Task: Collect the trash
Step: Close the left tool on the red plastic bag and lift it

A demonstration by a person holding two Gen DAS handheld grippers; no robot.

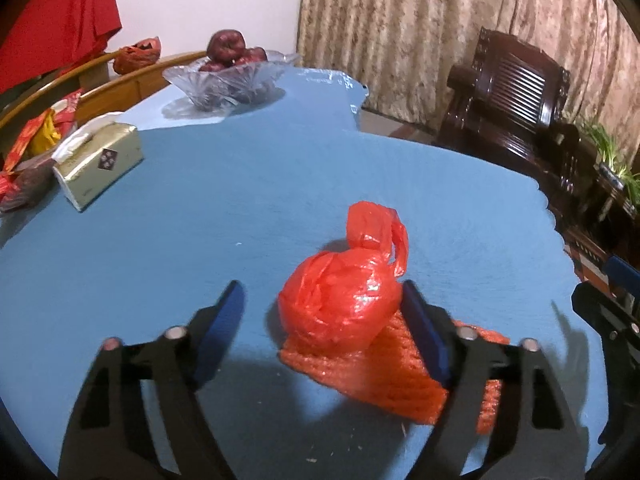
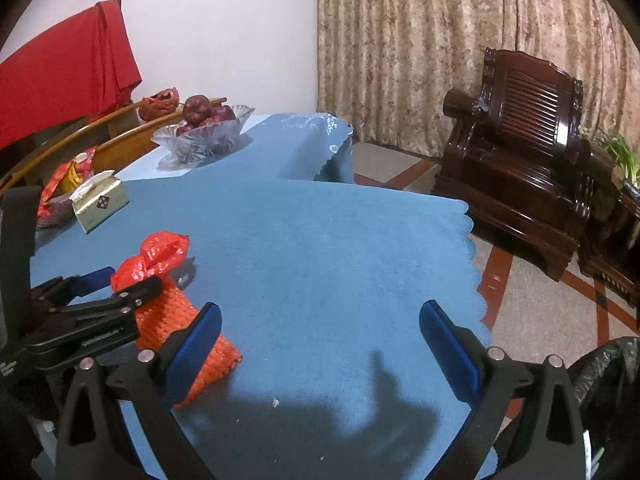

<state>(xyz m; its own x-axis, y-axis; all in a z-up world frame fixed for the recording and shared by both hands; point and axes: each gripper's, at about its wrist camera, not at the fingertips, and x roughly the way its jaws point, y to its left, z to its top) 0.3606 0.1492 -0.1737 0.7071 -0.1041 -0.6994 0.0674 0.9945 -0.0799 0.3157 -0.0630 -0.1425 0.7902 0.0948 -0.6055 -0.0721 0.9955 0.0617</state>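
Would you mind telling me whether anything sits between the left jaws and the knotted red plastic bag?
Nothing visible does: the knotted red plastic bag sits between the open left gripper jaws, atop orange foam netting.

A knotted plastic bag (image 1: 340, 300) sits on a foam net sleeve (image 1: 384, 368) near the front of the table (image 1: 240, 208), between the fingers of the left gripper (image 1: 324, 332). The right gripper (image 2: 320, 336) hangs to their right, over bare table. Farther back on the left lies a tissue box (image 1: 100, 160); behind it, a glass bowl (image 1: 224, 80) holds apples (image 1: 226, 46). An armchair (image 2: 520, 152) stands on the floor beyond the table's right edge, before a curtain (image 2: 420, 40).
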